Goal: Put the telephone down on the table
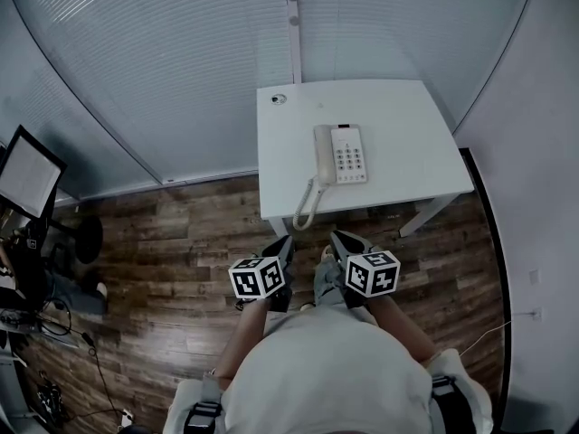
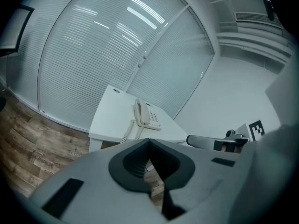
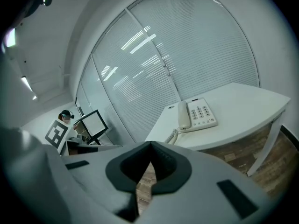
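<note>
Head view, telephone (image 1: 341, 155): lay flat on the white table (image 1: 398, 116), keypad up, with its handset (image 1: 324, 156) seated in the cradle on the left side.
Head view, cord (image 1: 308, 208): coiled, it ran from the telephone over the table's near edge and hung there.
Head view, left hand-held gripper (image 1: 284, 244): was held in front of the person, short of the table's edge and above the wooden floor (image 1: 163, 242), well apart from the telephone.
Head view, right hand-held gripper (image 1: 338, 240): was just beside the left one, pointed toward the table and touched nothing.
Left gripper view, jaws: the left hand-held gripper (image 2: 149, 141) had its jaws pressed together with nothing between them.
Left gripper view, telephone (image 2: 148, 115): sat on the table (image 2: 110, 120) beyond the jaw tips, with the cord trailing off the near edge; the right hand-held gripper (image 2: 196, 141) showed at the right.
Right gripper view, jaws: the right hand-held gripper (image 3: 150, 144) was closed tip to tip and held nothing.
Right gripper view, telephone (image 3: 198, 115): rested on the table (image 3: 247, 106), up and to the right of the jaws, with the window blinds (image 3: 196, 55) behind it and a monitor (image 3: 93, 122) far off at the left.
</note>
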